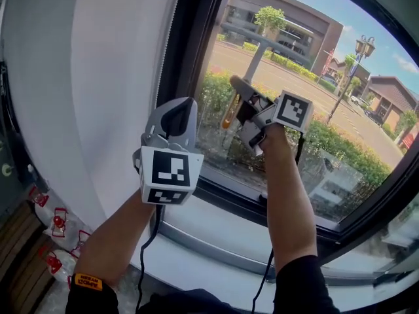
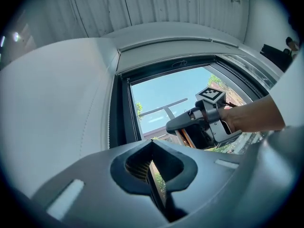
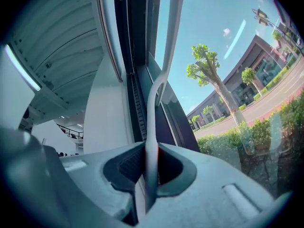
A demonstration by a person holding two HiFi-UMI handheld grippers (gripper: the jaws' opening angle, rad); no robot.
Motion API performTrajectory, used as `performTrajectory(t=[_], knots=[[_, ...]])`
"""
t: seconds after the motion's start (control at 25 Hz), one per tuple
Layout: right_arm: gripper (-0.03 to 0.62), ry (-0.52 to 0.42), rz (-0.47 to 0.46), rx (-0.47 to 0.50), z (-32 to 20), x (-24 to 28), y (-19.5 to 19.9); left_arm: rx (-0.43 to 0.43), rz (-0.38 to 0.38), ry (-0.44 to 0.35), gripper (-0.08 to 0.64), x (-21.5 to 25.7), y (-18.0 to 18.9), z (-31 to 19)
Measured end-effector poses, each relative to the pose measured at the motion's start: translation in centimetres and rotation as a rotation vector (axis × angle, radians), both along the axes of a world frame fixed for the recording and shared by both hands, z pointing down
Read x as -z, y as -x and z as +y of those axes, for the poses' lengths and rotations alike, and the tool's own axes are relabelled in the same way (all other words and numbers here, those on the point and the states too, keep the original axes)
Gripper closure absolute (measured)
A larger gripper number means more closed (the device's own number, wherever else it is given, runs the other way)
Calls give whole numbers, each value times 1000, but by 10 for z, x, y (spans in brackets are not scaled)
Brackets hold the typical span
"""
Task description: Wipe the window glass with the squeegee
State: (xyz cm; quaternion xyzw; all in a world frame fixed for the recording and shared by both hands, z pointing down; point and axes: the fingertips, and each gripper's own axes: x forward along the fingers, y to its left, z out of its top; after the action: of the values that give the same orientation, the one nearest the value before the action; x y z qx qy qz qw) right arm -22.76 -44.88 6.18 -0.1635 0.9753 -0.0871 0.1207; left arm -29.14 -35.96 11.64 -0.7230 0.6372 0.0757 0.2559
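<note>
Squeegee (image 1: 257, 61): we are holding its handle in the right gripper (image 1: 243, 93), jaws clamped narrow on the shaft. The grey crossbar is sitting above the jaw tips, up at the window glass (image 1: 314, 77); we cannot confirm contact. The dark window frame (image 1: 190, 57) is running just left of the tool. We are holding the left gripper (image 1: 177, 120) lower-left of it, apart, jaws pressed together on nothing, before the white wall (image 1: 98, 77).
</note>
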Motion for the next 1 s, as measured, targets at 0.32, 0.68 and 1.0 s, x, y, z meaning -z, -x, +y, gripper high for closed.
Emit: performTrajectory(t=[0.32,0.68,1.0], knots=[[557,117,-20,56,13,-63,14,-50,34,73,541,-49,4,-3],[557,278,-7,56,21,-168,3,-63,67,208,541,-116,4,-18],[557,337,22,66,25,-213,-7,-65,76,266,541,-151,-8,-31]])
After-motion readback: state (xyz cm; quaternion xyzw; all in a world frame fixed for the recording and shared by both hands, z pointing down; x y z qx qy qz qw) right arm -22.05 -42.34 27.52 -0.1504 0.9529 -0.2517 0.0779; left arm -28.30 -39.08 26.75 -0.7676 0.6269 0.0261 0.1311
